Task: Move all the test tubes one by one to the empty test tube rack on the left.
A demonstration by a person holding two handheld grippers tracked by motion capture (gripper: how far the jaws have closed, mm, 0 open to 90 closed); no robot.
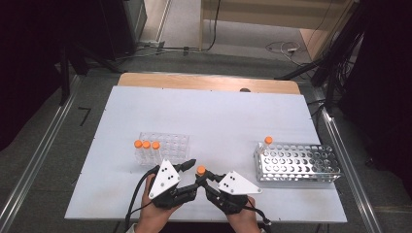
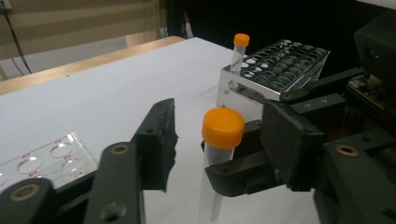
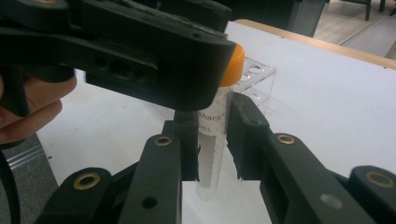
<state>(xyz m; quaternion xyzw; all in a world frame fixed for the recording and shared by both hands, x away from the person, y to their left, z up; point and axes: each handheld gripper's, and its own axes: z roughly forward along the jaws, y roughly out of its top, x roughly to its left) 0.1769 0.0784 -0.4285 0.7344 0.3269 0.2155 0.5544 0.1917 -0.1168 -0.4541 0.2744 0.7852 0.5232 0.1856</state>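
Seen from the high view, an orange-capped tube [image 1: 200,171] is held upright just in front of the clear rack [image 1: 165,147], clenched by the right tongs [image 1: 206,180].

In the left gripper view, the left tongs [image 2: 224,135] are spread around that tube's cap, not pressing.

In the right gripper view, the tube's body is pinched tight.

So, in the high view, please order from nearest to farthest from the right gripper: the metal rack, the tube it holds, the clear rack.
From the right gripper:
1. Held tube, between its jaws.
2. Clear rack, up and left.
3. Metal rack, far right.
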